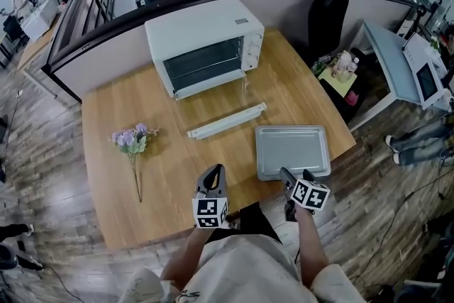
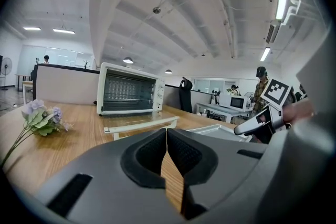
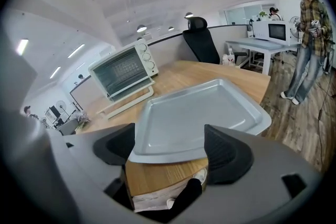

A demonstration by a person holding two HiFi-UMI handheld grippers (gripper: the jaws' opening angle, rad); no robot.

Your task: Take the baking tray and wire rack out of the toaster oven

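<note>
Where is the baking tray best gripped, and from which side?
Probably the flat rim at the near right corner of the baking tray, from the person's side with the open right gripper. It lies flat, and that corner overhangs the table edge, leaving room for a jaw underneath.

Table: wood, pale grain, smooth, low satin sheen.
Tray, 4 o'clock on table: bare grey metal, smooth, dull brushed lustre.
Oven, 12 o'clock: white painted casing, smooth, semi-gloss.
Door: clear glossy glass, white bar handle.
Flowers, 9 o'clock: cloth-like, matt.
Left gripper, right gripper: grey matt plastic.
Pads: black, finely ribbed.
</note>
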